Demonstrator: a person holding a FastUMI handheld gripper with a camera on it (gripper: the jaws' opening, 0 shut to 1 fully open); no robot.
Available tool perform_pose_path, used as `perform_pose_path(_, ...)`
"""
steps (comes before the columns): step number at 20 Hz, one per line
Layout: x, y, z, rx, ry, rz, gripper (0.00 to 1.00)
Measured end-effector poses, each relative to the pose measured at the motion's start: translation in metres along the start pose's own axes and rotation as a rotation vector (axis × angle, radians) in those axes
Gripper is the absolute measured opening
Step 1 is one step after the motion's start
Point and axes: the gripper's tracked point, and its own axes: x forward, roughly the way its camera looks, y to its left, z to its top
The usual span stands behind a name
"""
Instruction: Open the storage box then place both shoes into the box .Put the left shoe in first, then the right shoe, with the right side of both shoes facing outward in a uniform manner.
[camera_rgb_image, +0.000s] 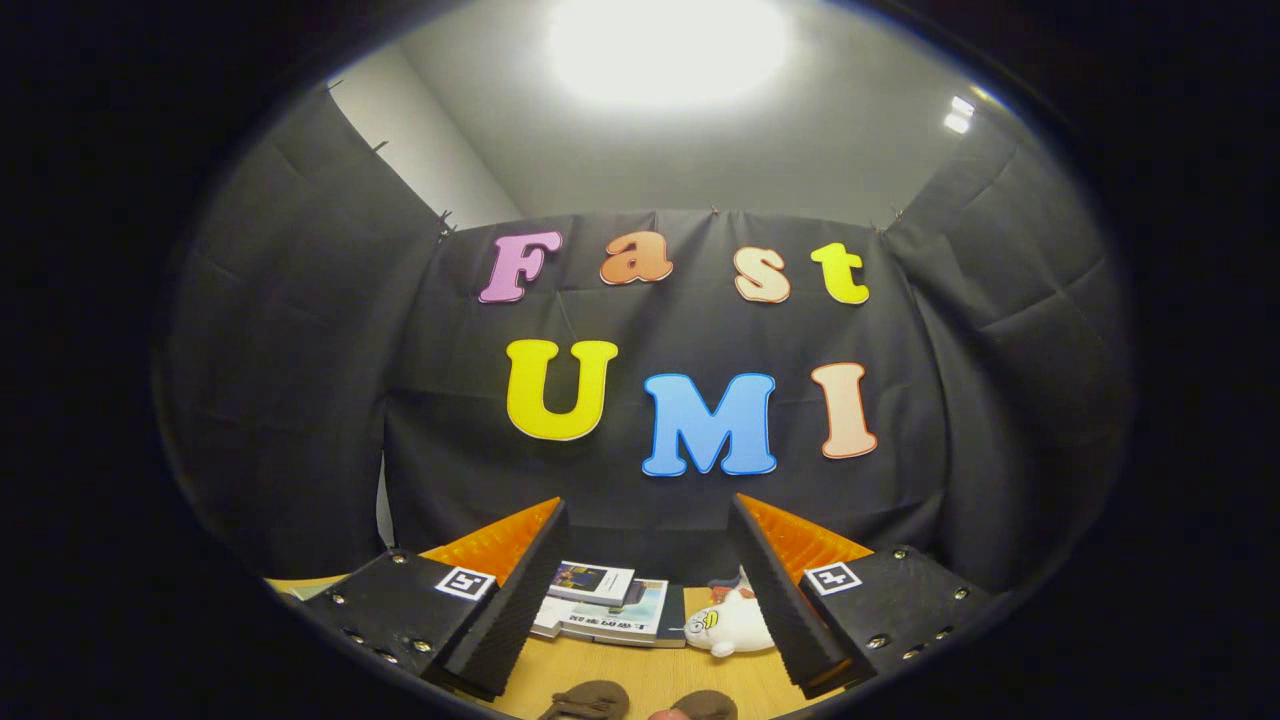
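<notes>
Shoes sit low in the gripper view, between the two fingers and close beneath them: the left shoe (585, 699) is a brown sandal whose straps show, and the right shoe (705, 704) lies just beside it, apart by a narrow strip of table (650, 675). Both are cut off, so which way they face cannot be told. The gripper (645, 585) hangs above the pale wooden table with its jaws spread wide and nothing held between them. The left finger (490, 610) slants up and inward, with a square marker (464, 582) on its mount. Beyond the gap between the fingers, a stack of books (605, 610) lies flat on the table, a smaller book on top of a larger one. Just right of the books, touching or nearly touching them, lies a white plush toy (728, 625), partly hidden by the right finger (790, 600). That finger mirrors the left and carries its own square marker (832, 577). Behind everything hangs the booth's black cloth wall (300, 400), and above it a pale ceiling with a bright lamp (665, 45).
</notes>
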Motion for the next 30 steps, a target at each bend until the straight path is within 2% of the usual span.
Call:
perform_pose_path(7,-0.008,0.009,-0.004,0.014,0.017,0.005,0.97)
perform_pose_path(14,-0.020,0.038,-0.033,0.154,0.099,0.076,0.97)
perform_pose_path(20,-0.033,0.071,-0.071,0.341,0.244,0.169,0.97)
perform_pose_path(30,-0.042,0.096,-0.132,0.735,0.456,0.194,0.97)
